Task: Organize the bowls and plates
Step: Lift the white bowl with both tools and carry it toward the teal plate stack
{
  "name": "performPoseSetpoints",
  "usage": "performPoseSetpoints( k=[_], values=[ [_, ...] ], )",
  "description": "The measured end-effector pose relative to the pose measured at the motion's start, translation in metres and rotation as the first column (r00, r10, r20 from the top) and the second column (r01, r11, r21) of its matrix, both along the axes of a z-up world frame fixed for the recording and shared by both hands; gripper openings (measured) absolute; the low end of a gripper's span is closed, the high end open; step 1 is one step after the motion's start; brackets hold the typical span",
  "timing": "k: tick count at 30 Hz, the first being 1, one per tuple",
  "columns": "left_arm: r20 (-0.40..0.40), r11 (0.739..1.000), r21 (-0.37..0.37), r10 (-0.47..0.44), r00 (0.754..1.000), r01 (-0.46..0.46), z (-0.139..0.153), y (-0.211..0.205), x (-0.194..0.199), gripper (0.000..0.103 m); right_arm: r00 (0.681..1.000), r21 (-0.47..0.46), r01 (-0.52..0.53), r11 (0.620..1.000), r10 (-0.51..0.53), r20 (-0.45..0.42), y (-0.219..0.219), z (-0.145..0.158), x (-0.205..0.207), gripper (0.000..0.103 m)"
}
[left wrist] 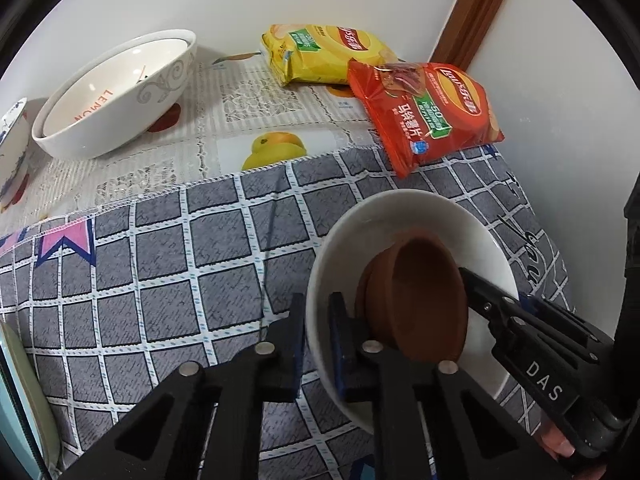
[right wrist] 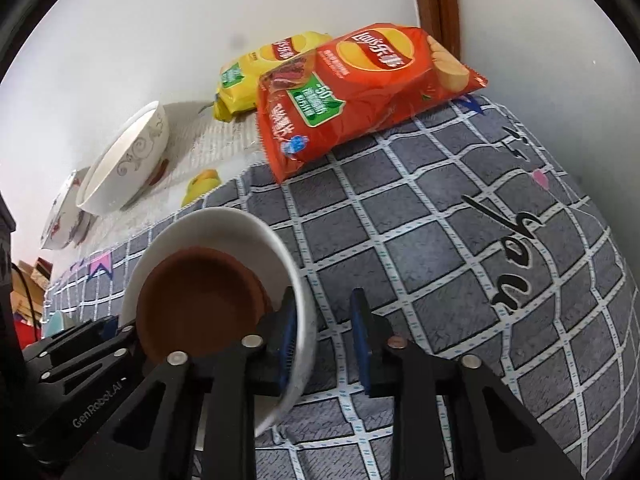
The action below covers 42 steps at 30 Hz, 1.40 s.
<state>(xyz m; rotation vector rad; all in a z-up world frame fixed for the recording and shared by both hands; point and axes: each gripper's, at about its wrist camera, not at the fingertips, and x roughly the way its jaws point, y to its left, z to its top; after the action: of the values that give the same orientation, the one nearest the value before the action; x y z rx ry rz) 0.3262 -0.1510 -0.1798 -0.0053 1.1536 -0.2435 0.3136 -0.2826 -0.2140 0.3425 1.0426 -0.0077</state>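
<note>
two sets of tongs, four bowls or dishes in view, two crisp packets. left tongs [left wrist: 316,344] clamped across the near rim of the white bowl [left wrist: 360,224], one finger outside the wall, one inside. right tongs [right wrist: 324,340] astride the opposite rim of that same bowl, left finger inside against the wall, right finger standing off it with grey cloth showing between; jaws narrow, but cannot tell whether the pads actually press the rim. white bowl plain, glossy, thin-walled, tilted on the grey checked cloth [left wrist: 160,280] near the right end of the tabletop. nested inside it, a brown dish [left wrist: 416,300], matt, terracotta-coloured, shallow and round, lying canted against the white wall. farther back on the left, a large white bowl [left wrist: 116,92] with grey scroll pattern outside and orange lettering inside, tipped on its side on a lace-and-fruit cloth [left wrist: 240,120]. just beside that, at the left edge, a blue-patterned bowl [left wrist: 12,140], only partly seen. yellow crisp packet [left wrist: 320,52] against the back wall, red crisp packet [left wrist: 428,112] overlapping it and lying across the seam between the two cloths. broad stretch of bare grey check to the left of the held bowl; right edge of the tabletop close by, with white wall and a brown wooden door frame [left wrist: 476,12] beyond.
</note>
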Motion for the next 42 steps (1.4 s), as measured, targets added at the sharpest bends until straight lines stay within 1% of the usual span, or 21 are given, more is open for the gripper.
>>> performPoseSetpoints(
  k=[1, 2, 7, 11, 18, 22, 25, 37, 42],
  values=[
    [0.0, 1.0, 0.008, 0.001, 1.0, -0.001, 0.0, -0.001, 0.0, 0.011, 1.0, 0.008, -0.002, 1.0, 0.002, 0.0, 0.001, 0.0, 0.0, 0.011],
    [-0.001, 1.0, 0.011, 0.0, 1.0, 0.0, 0.001, -0.002, 0.0, 0.011, 1.0, 0.011, -0.003, 1.0, 0.003, -0.002, 0.002, 0.001, 0.001, 0.009],
    [0.003, 1.0, 0.003, 0.004, 1.0, -0.004, 0.001, 0.0, -0.001, 0.01, 1.0, -0.005, 0.027, 1.0, -0.027, -0.013, 0.006, 0.002, 0.0, 0.009],
    [-0.019, 1.0, -0.024, 0.01, 1.0, -0.01, 0.003, 0.004, -0.005, 0.01, 0.999, 0.008, 0.048, 0.999, -0.048, -0.015, 0.006, 0.003, -0.004, 0.009],
    [-0.003, 1.0, -0.022, 0.005, 1.0, -0.005, 0.016, 0.009, -0.021, 0.01, 0.998, 0.008, 0.058, 0.998, -0.057, -0.002, 0.015, 0.013, -0.019, 0.009],
    [0.018, 1.0, -0.012, -0.001, 1.0, 0.002, 0.026, 0.015, -0.031, 0.01, 0.998, 0.017, 0.064, 0.998, -0.064, -0.002, 0.02, 0.022, -0.028, 0.009],
    [0.025, 1.0, -0.018, 0.004, 1.0, -0.003, 0.034, 0.021, -0.036, 0.01, 0.998, 0.038, 0.066, 0.997, -0.066, -0.001, 0.024, 0.031, -0.034, 0.009],
    [0.074, 0.999, -0.02, 0.03, 0.997, -0.028, 0.068, 0.051, -0.062, 0.009, 0.997, 0.015, 0.042, 0.999, -0.043, 0.061, 0.058, 0.069, -0.057, 0.009],
    [0.09, 0.999, -0.026, 0.039, 0.995, -0.036, 0.078, 0.067, -0.071, 0.009, 0.996, 0.011, 0.033, 0.999, -0.034, 0.08, 0.072, 0.079, -0.065, 0.009]
  ],
)
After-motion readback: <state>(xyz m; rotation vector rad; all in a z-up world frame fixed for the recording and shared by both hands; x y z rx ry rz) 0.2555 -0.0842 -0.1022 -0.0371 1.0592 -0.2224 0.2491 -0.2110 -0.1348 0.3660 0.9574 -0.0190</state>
